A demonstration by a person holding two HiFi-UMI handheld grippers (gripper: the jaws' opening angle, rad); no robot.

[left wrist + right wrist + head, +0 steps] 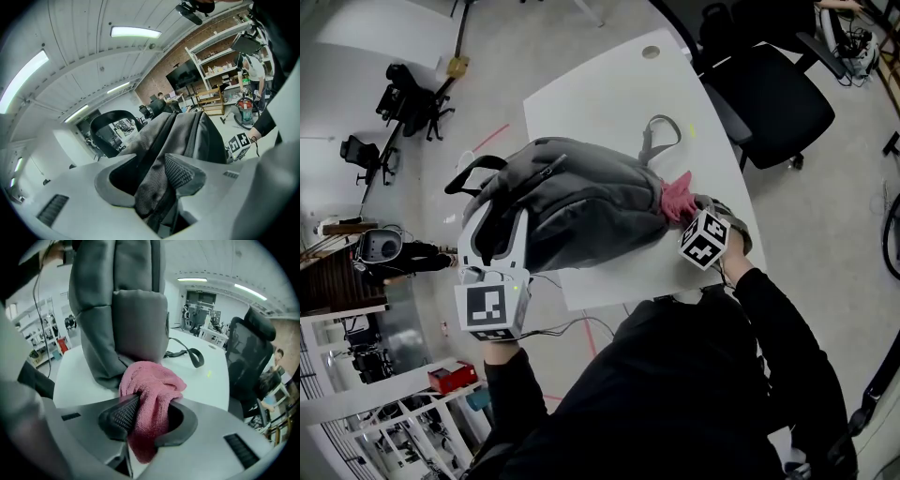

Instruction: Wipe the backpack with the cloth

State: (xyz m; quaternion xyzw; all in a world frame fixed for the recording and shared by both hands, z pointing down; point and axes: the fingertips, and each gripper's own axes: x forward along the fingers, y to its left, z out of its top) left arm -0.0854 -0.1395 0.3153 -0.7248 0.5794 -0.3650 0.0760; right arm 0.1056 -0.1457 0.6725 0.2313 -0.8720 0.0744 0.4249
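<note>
A grey backpack (572, 202) lies on its side on the white table (609, 84). My left gripper (492, 220) is shut on a fold of the backpack's grey fabric (152, 187) at its left end; the fold sits between the two pads in the left gripper view. At the pack's right end my right gripper (686, 220) is shut on a pink cloth (675, 195). In the right gripper view the bunched cloth (150, 385) fills the jaws and touches the foot of the backpack (122, 310), which rises right in front.
A black office chair (769, 94) stands beyond the table's right edge. The backpack's top loop strap (190, 355) lies on the table behind the cloth. Shelving and a red box (452, 377) are on the floor at lower left.
</note>
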